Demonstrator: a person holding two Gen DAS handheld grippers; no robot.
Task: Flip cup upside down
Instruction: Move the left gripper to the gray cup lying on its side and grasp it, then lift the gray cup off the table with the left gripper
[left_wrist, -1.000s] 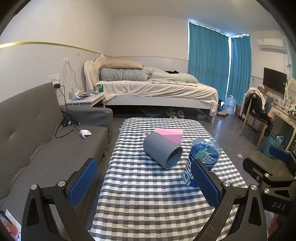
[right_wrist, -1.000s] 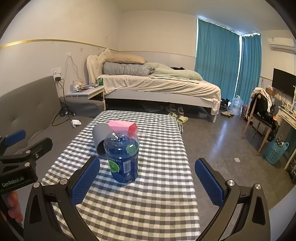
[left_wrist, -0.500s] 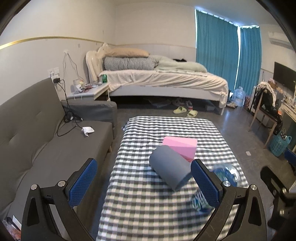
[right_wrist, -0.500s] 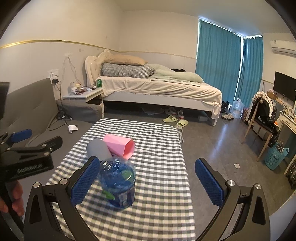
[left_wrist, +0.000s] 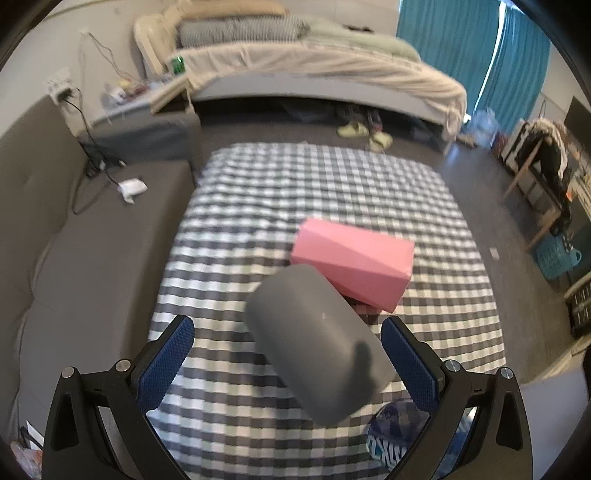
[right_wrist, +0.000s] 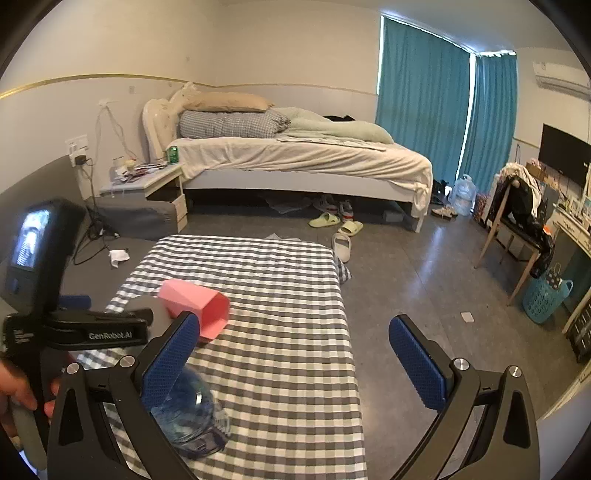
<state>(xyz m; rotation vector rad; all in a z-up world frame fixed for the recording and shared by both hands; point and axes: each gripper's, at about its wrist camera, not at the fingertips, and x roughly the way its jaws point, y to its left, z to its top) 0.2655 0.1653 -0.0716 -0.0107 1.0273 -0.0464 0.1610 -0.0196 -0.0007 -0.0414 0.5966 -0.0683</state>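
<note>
A grey cup (left_wrist: 317, 343) lies on its side on the checked tablecloth (left_wrist: 295, 192), its closed base toward the far left. My left gripper (left_wrist: 291, 362) is open and hovers above it, the cup lying between its blue fingers (left_wrist: 168, 360). A pink faceted cup (left_wrist: 354, 262) lies on its side just behind the grey one and touches it. In the right wrist view the pink cup (right_wrist: 195, 308) shows its open mouth; the grey cup (right_wrist: 147, 306) is mostly hidden behind my left gripper. My right gripper (right_wrist: 295, 358) is open and empty over the table's right side.
A blue water bottle (left_wrist: 402, 435) stands at the table's near right, close to my right gripper's left finger (right_wrist: 184, 410). A grey sofa (left_wrist: 74, 258) runs along the table's left. A bed (right_wrist: 295, 158) stands behind, with slippers (right_wrist: 334, 223) on the floor.
My left gripper has moved forward and down over the grey cup, which now lies between its fingers. My right gripper has risen and drawn back, the bottle now low at its left.
</note>
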